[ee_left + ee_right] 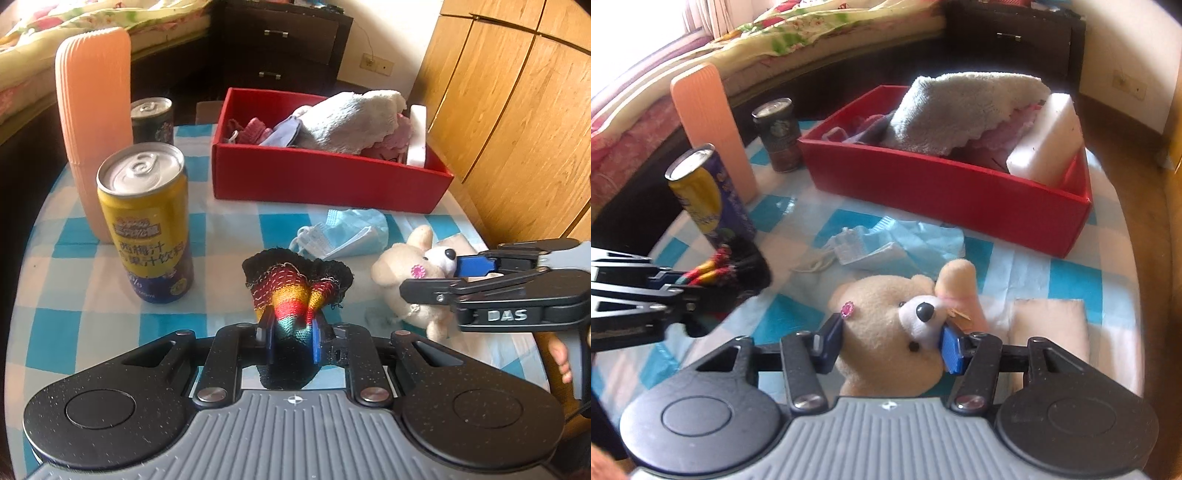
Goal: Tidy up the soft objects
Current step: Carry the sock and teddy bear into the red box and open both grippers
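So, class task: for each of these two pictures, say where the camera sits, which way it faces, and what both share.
Left wrist: on the left tool, facing its knitted sock and the red box; right tool at right.
Right wrist: on the right tool, facing its teddy bear; left tool at left.
Shared: box, bear, sock, blue mask, yellow can.

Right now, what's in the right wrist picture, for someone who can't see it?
The right gripper squeezes a cream plush teddy bear on a blue-checked tablecloth. Behind it lie a crumpled blue face mask and a red box holding towels.
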### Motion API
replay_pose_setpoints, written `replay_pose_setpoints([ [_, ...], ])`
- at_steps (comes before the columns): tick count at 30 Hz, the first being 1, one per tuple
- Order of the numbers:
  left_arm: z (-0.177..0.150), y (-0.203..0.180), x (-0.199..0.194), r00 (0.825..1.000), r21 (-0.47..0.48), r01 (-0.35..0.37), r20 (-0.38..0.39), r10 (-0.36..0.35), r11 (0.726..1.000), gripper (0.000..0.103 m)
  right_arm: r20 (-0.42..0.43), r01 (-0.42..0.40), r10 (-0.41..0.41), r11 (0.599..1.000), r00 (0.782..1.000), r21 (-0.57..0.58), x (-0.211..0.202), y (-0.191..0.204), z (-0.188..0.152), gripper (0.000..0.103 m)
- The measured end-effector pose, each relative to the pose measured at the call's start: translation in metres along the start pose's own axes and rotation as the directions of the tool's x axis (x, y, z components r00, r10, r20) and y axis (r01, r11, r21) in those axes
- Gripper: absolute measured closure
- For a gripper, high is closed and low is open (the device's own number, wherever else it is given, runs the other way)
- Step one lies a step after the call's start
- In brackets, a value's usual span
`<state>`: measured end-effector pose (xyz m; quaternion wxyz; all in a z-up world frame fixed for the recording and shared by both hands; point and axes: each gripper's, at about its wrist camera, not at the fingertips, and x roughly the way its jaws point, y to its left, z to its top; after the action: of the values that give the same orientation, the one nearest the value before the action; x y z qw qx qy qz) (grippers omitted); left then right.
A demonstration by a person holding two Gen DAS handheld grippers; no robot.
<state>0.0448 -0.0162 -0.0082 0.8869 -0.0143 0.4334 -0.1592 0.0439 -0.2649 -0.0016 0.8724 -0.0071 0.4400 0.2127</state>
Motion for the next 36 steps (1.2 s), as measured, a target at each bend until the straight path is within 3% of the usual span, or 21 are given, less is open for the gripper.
replay_pose_setpoints([
  [10, 0.018, -0.012, -0.01, 0.997, 0.013, 0.003, 0.083, -0.004, 1.0, 0.086, 0.169, -0.047, 0.038, 0.998, 0.985, 0.051, -0.05, -0.005, 0.015, 0.071],
  [23, 0.057, -0.028, -0.016, 0.981, 0.026, 0.009, 0.194, -0.014, 1.0, 0.086, 0.305, -0.023, 0.01, 0.999, 0.952, 0.038, -0.077, -0.008, 0.034, 0.071],
  [28, 0.085, -0.035, -0.009, 0.968, 0.04, -0.004, 0.252, -0.006, 0.999, 0.086, 0.367, -0.009, -0.008, 0.999, 0.93, 0.043, -0.074, -0.011, 0.056, 0.071],
  [36, 0.124, -0.032, 0.029, 0.962, 0.042, -0.043, 0.271, 0.03, 0.998, 0.086, 0.408, 0.052, -0.059, 0.998, 0.911, 0.029, -0.046, -0.032, 0.1, 0.071],
])
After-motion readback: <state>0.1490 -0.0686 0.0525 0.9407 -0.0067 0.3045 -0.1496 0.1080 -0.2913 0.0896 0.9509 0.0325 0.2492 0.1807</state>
